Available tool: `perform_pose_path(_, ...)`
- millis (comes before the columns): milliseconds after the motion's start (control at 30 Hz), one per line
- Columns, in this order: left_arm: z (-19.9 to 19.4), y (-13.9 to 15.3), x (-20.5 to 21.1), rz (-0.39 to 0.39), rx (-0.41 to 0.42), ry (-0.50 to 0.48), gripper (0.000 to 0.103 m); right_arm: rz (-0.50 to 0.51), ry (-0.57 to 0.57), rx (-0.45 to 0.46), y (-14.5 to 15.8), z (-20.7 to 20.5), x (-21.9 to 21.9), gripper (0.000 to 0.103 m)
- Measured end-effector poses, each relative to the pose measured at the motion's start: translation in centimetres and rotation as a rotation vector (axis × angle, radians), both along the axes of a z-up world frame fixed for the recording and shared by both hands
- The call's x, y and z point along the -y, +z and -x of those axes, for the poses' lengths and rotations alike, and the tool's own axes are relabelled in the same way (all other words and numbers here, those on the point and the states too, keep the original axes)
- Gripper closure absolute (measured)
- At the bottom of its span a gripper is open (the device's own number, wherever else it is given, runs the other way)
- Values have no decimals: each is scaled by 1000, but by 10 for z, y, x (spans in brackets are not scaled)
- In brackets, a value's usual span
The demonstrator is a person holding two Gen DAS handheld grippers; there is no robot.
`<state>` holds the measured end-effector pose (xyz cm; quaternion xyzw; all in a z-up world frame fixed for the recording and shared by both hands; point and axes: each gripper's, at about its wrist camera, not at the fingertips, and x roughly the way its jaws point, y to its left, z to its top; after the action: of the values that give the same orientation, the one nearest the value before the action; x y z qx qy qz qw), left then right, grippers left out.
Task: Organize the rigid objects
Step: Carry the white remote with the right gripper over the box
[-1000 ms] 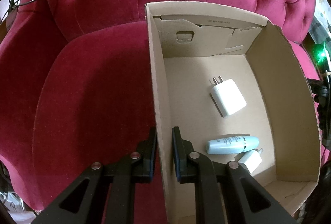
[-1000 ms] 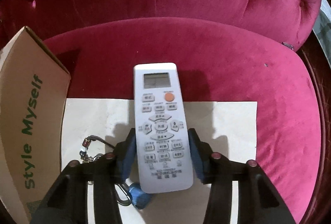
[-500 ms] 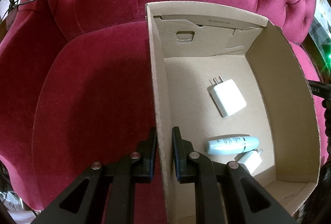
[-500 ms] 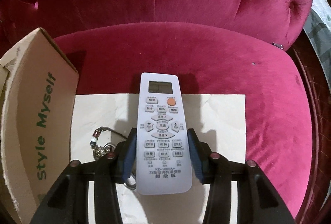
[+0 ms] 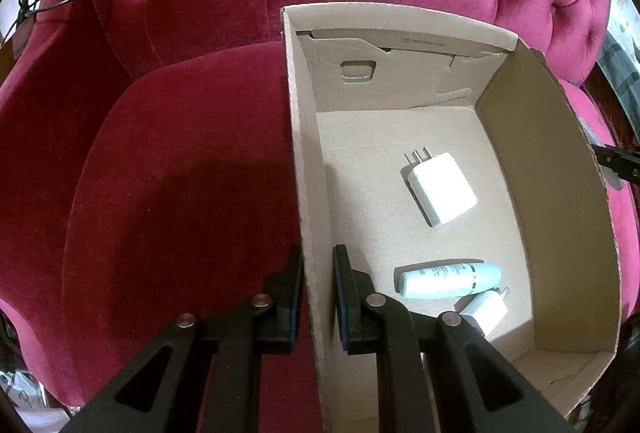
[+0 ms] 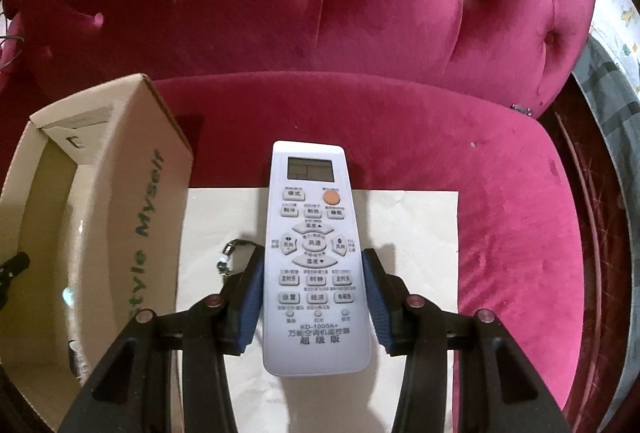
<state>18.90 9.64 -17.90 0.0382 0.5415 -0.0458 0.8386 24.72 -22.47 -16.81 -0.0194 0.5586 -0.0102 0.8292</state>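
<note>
Three things already lie on the floor of the cardboard box (image 5: 552, 201): a large white charger (image 5: 442, 189) near the middle, and a pale blue tube (image 5: 448, 281) touching a smaller white plug (image 5: 484, 309) at the near end. The left gripper (image 5: 318, 297) is clamped on the box's left wall, steadying it. The right gripper (image 6: 314, 293) grips a white remote control (image 6: 314, 257) by its sides, lifted above the paper sheet (image 6: 416, 249), right of the box. A keychain (image 6: 230, 253) lies on the paper, seemingly next.
</note>
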Motion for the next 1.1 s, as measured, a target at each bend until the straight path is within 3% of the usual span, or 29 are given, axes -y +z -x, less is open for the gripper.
perform_pose_path(633,2,2,-4,13,2,9,88,40,71,66,54,27,-40,55)
perform_pose_path(1100,2,4,-4,11,0,9,88,14,132,106,87,37,-80,55)
